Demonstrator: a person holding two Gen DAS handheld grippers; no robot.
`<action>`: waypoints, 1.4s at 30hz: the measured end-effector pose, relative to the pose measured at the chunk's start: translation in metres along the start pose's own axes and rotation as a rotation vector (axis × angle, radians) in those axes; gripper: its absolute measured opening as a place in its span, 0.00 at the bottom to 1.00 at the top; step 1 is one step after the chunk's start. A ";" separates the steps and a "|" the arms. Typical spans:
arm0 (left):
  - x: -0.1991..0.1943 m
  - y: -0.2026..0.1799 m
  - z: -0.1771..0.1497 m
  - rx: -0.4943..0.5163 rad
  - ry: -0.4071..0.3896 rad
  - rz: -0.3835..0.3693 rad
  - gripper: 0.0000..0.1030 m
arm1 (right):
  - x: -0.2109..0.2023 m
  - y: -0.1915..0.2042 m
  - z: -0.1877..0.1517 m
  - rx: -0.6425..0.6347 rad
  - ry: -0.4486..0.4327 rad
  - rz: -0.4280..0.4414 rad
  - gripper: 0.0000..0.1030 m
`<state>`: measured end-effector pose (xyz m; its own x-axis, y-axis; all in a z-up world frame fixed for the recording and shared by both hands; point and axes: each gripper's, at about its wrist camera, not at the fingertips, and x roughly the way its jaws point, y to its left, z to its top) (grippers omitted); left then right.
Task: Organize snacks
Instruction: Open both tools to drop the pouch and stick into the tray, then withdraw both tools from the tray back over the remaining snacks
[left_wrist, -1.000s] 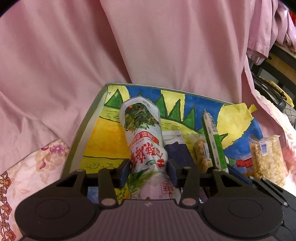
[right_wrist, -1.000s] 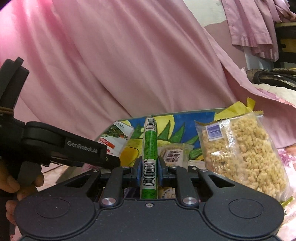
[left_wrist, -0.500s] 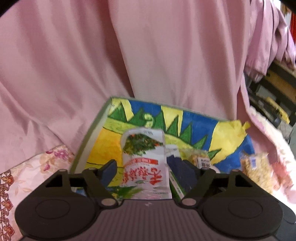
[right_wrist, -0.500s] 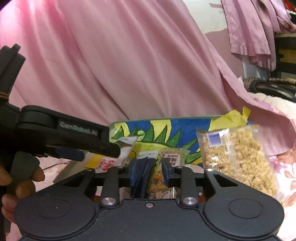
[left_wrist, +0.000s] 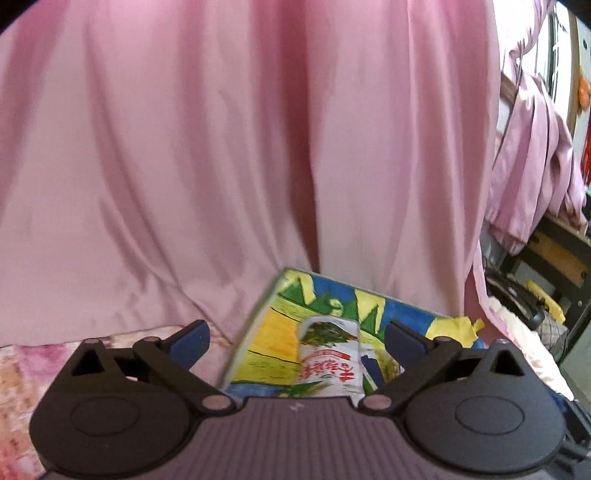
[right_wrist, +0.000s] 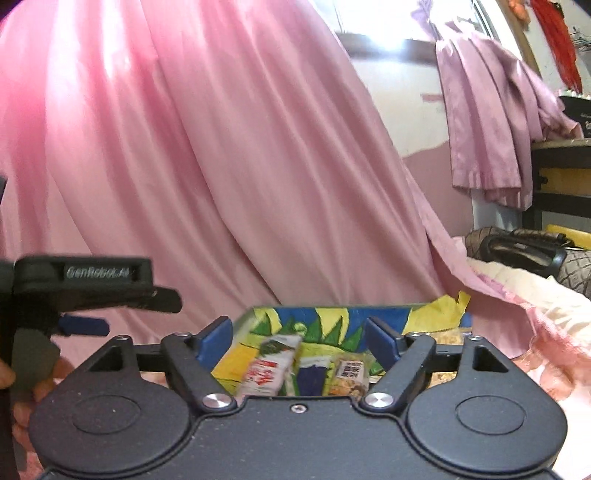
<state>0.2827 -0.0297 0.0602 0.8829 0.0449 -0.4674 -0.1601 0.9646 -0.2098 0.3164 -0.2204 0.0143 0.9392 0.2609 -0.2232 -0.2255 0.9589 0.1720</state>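
Snack packets (right_wrist: 275, 363) lie in the painted tray (right_wrist: 436, 315). Left gripper (left_wrist: 297, 341) & right gripper (right_wrist: 299, 338) both opening, nothing between jaws.

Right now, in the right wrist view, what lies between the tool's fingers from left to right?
White-and-red packet → dark blue packet → barcode packet, all in the painted box.

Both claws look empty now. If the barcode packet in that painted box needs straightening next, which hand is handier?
Probably the right gripper: the barcode packet lies just ahead between its opening fingers. The left gripper, also opening and empty, faces the white packet instead.
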 end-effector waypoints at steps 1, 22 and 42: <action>-0.008 0.003 -0.001 0.001 -0.011 0.001 0.99 | -0.007 0.003 0.002 0.004 -0.014 0.001 0.86; -0.126 0.042 -0.095 0.030 0.024 0.013 1.00 | -0.158 0.010 -0.047 -0.050 -0.004 -0.127 0.99; -0.144 0.072 -0.161 0.048 0.215 0.071 1.00 | -0.176 0.033 -0.098 -0.112 0.290 -0.144 0.99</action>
<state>0.0729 -0.0084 -0.0262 0.7549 0.0620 -0.6529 -0.1932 0.9724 -0.1311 0.1182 -0.2239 -0.0349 0.8546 0.1273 -0.5035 -0.1378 0.9903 0.0165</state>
